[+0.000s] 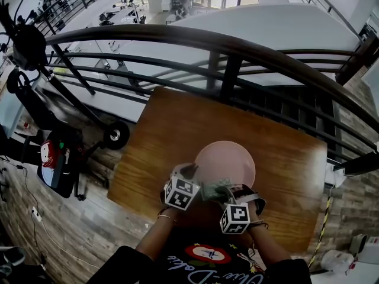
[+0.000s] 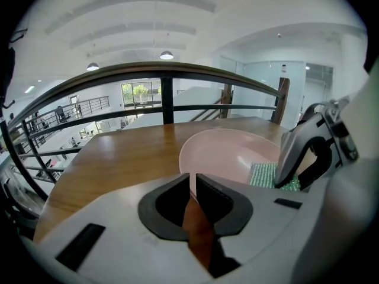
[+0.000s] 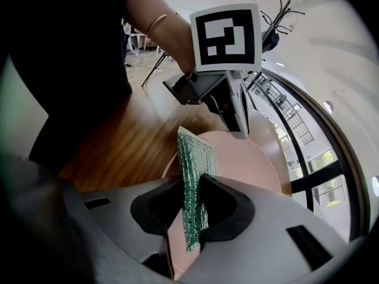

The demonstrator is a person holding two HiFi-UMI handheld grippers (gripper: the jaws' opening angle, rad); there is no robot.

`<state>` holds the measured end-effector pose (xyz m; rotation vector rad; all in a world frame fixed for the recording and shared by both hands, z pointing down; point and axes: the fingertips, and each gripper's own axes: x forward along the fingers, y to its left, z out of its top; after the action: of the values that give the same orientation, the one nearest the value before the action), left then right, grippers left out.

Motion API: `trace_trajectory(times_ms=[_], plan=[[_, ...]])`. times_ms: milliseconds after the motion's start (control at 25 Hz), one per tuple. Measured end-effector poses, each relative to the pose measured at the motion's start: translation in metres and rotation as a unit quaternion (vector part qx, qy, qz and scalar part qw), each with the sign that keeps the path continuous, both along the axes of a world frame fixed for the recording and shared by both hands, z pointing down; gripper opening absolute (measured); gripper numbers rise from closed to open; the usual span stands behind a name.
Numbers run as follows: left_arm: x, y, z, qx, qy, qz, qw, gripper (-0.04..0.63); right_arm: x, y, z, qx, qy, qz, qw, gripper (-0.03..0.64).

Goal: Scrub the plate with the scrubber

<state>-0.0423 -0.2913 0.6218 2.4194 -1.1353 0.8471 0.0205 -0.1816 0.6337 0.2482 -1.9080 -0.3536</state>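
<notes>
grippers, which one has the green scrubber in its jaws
The right gripper: the green scrubber is clamped between its jaws. The left gripper pinches the rim of the pink plate instead.
</notes>
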Motion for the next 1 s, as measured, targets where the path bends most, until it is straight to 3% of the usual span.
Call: trace_trajectory(times_ms=[160,360,560,720,1000], plan=[[-0.001,0.001,-0.003,0.001,0.0,-0.002,1.0,0.028,0.002,0.002,-0.01,0.007,-0.021,0.007,1.0,0.072],[0.0,0.0,-0.003,0.003,0.006,0.0,1.0,0.028,0.014,-0.041,-0.045,0.069,-0.065,0.082,0.992,0.069],[0.001,0.0,-0.002,0.003,0.001,0.005,1.0,0.028,0.047,-0.097,-0.048,0.113,-0.042,0.152,0.981,0.069],[0.003,0.0,-0.004,0.001,-0.001,0.005,1.0,0.028,0.057,-0.124,-0.035,0.124,-0.007,0.156,0.98,0.069],[0.013,0.002,-0.003,0.005,-0.013,0.025,0.9996,0.028,0.051,-0.134,-0.007,0.1,0.005,0.164,0.981,0.069]])
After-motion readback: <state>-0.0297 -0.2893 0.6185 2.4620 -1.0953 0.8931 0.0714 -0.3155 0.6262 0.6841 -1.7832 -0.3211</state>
